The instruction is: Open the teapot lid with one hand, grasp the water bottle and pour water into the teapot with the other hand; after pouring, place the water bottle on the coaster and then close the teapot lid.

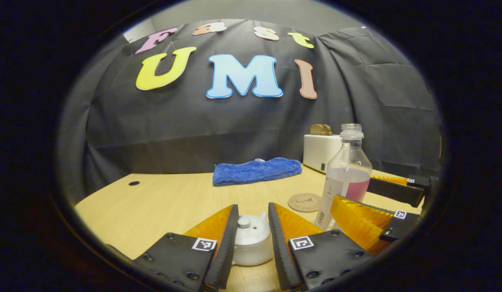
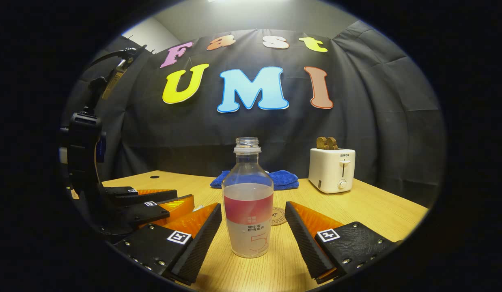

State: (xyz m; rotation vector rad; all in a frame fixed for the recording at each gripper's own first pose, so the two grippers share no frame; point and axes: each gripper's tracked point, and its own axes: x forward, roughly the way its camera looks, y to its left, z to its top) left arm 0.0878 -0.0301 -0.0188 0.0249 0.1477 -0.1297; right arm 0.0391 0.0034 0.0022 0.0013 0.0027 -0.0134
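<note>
A small white teapot (image 1: pixel 252 242) with its lid (image 1: pixel 251 230) on stands on the table, between the open fingers of my left gripper (image 1: pixel 253 239), which do not touch it. An uncapped clear water bottle (image 2: pixel 248 202) with a pink label, about half full, stands upright between the open fingers of my right gripper (image 2: pixel 253 239), with gaps on both sides. In the left gripper view the bottle (image 1: pixel 346 174) is at the right with the right gripper (image 1: pixel 364 198) around it. A round cork coaster (image 1: pixel 304 202) lies just behind and left of the bottle; the coaster (image 2: pixel 278 215) peeks out behind the bottle.
A folded blue towel (image 1: pixel 257 170) lies at the back of the wooden table (image 1: pixel 165 202). A white toaster (image 2: pixel 332 169) holding bread slices stands at the back right. A small hole (image 1: pixel 134 183) marks the table's far left.
</note>
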